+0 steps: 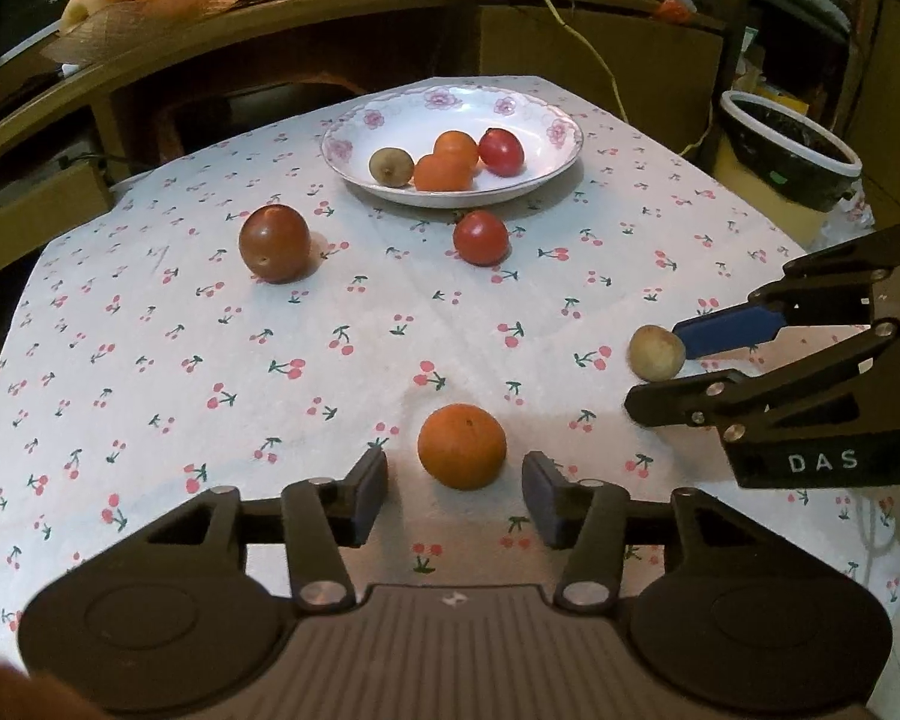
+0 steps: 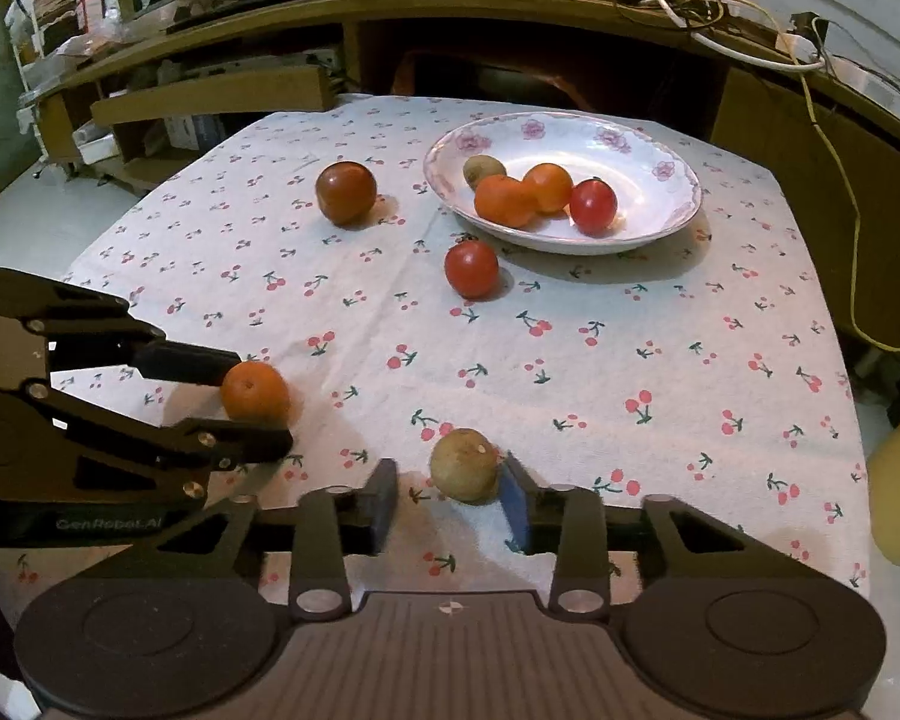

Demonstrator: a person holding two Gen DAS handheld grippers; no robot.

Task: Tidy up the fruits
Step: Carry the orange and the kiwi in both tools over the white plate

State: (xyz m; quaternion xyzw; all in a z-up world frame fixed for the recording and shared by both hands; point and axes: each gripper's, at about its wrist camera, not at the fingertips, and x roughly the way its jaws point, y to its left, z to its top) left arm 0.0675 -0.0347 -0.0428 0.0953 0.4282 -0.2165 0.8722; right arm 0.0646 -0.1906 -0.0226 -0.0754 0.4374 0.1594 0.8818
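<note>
1. The left hand-held gripper was open, its jaws on each side of the orange but not pressing it.
2. The right hand-held gripper was open around the small brown fruit, one pad touching or nearly so.
3. Both fruits sat on the surface.
4. Next, each probably needed to close, lift, and go to the plate.
</note>
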